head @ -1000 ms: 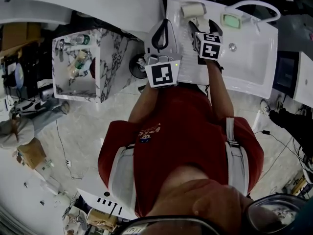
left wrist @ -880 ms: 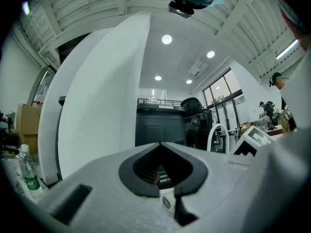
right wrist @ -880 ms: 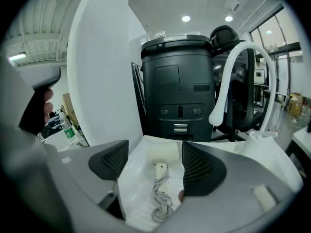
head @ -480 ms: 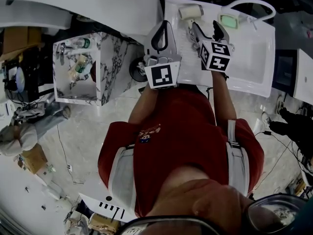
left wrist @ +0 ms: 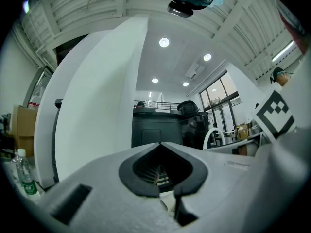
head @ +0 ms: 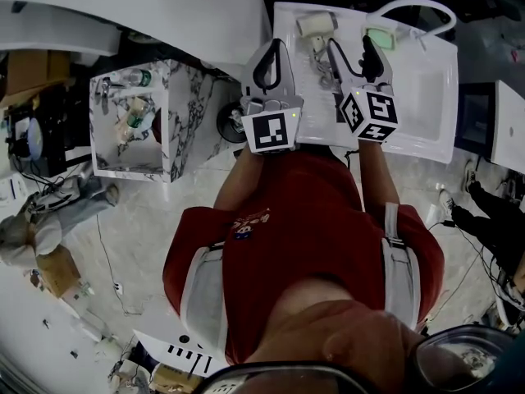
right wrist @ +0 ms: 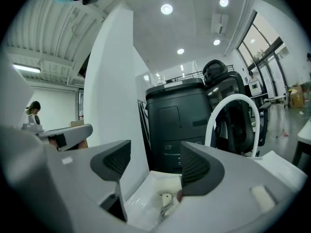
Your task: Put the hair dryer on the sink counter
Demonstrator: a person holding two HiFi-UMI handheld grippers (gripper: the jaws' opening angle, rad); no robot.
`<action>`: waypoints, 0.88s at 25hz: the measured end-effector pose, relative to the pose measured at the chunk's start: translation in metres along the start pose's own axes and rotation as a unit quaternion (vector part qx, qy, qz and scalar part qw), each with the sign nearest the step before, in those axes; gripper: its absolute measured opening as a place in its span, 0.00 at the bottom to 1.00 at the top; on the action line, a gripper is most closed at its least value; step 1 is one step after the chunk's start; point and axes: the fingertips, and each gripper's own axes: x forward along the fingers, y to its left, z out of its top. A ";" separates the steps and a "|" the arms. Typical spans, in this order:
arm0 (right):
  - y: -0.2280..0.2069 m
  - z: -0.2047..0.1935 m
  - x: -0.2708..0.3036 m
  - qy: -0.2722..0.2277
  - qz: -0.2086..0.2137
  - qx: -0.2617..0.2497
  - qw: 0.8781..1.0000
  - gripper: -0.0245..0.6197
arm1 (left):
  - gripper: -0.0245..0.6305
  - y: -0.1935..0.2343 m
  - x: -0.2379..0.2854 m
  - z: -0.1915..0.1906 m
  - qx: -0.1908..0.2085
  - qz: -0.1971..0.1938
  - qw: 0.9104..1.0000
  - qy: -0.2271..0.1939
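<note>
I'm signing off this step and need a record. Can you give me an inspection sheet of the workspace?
Surface: white sink counter, basin on its right side.
Job's things: hair dryer lies on the counter, near the back.
Clutter: green dish beside the faucet.
Grippers: left hand-held gripper shut, empty; right hand-held gripper closing, nothing between its jaws.
Cables: dryer cord loose on the counter.
Surroundings: marble cabinet holding bottles.

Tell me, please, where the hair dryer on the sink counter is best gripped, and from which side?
Probably by the handle: the hair dryer lies flat, its thick barrel crosswise at the back and the slimmer handle pointing toward the person. Come down from above, straddling the handle crosswise; detail is small here.
</note>
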 end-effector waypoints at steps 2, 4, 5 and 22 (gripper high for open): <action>0.000 0.009 -0.007 -0.015 -0.003 -0.016 1.000 0.53 | 0.04 -0.002 0.000 0.003 0.001 -0.002 1.000 -0.003; 0.000 0.019 -0.015 -0.036 -0.010 -0.032 0.999 0.53 | 0.04 -0.004 -0.001 0.006 0.002 -0.004 1.000 -0.007; 0.001 0.024 -0.019 -0.047 -0.013 -0.039 0.998 0.52 | 0.04 -0.005 -0.001 0.007 0.003 -0.004 1.000 -0.007; 0.010 0.051 -0.036 -0.092 -0.010 -0.051 0.994 0.43 | 0.04 -0.003 -0.002 0.020 -0.009 -0.007 1.000 -0.007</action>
